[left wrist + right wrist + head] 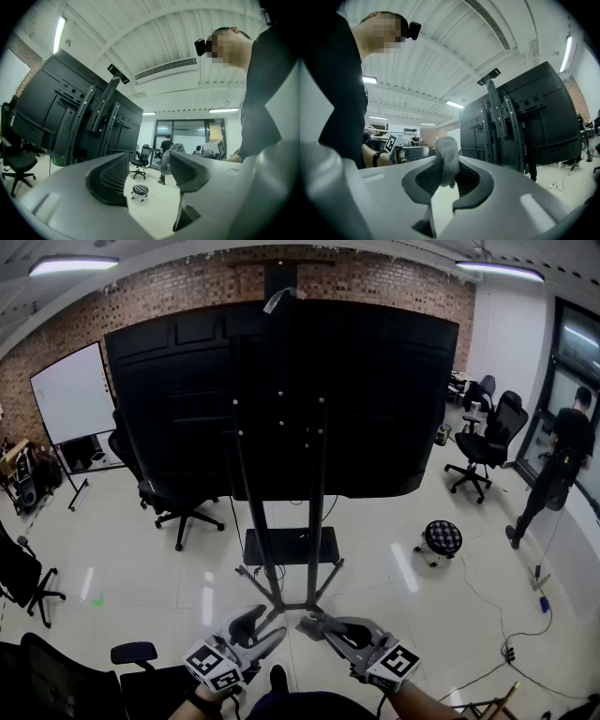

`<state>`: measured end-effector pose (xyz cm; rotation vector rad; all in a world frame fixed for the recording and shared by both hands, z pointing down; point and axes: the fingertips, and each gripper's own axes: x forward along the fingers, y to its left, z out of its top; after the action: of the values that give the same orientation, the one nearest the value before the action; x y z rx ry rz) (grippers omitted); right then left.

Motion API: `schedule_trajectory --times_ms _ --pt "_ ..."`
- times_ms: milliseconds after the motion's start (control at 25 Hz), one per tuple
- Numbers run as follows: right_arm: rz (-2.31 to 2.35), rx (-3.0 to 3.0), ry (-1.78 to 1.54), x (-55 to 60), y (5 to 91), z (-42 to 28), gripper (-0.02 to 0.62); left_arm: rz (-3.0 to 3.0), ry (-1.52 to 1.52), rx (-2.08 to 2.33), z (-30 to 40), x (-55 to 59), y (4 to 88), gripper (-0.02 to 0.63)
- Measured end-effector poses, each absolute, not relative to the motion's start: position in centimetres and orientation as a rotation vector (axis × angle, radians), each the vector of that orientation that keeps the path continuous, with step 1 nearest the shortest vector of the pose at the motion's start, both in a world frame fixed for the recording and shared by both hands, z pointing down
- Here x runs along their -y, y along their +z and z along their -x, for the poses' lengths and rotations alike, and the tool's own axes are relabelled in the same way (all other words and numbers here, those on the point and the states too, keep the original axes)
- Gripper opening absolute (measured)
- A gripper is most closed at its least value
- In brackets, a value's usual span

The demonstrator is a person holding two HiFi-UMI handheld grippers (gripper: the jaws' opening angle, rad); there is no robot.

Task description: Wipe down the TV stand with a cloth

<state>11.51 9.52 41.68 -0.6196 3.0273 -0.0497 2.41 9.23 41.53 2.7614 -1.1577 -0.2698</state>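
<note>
The TV stand [319,521] rises straight ahead on two black posts, with a low shelf and splayed feet on the floor. It carries a big black TV [281,399], seen from the back. Both grippers are held low, just short of the stand's feet. My right gripper [316,623] is shut on a grey fuzzy cloth [447,161], whose tuft sticks out past the jaws [449,176]. My left gripper [265,627] is open with nothing between its fingers [149,164]. In the left gripper view the cloth [174,149] shows just beyond the right-hand jaw. The stand's column [499,122] stands to the right in the right gripper view.
Black office chairs stand at left [173,502], far right [487,442] and near my feet [56,676]. A whiteboard [73,395] is at back left. A small round stool [441,540] and floor cables [506,648] lie to the right, where a person [558,470] stands by the glass wall.
</note>
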Motion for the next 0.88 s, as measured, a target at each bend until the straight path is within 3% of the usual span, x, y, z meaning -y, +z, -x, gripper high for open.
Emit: schedule_trajectory --times_ms 880 --pt "0.884 -2.937 0.151 9.6 35.6 -0.6 0.052 -2.945 -0.309 0.953 8.2 9.2 36.0 0.298"
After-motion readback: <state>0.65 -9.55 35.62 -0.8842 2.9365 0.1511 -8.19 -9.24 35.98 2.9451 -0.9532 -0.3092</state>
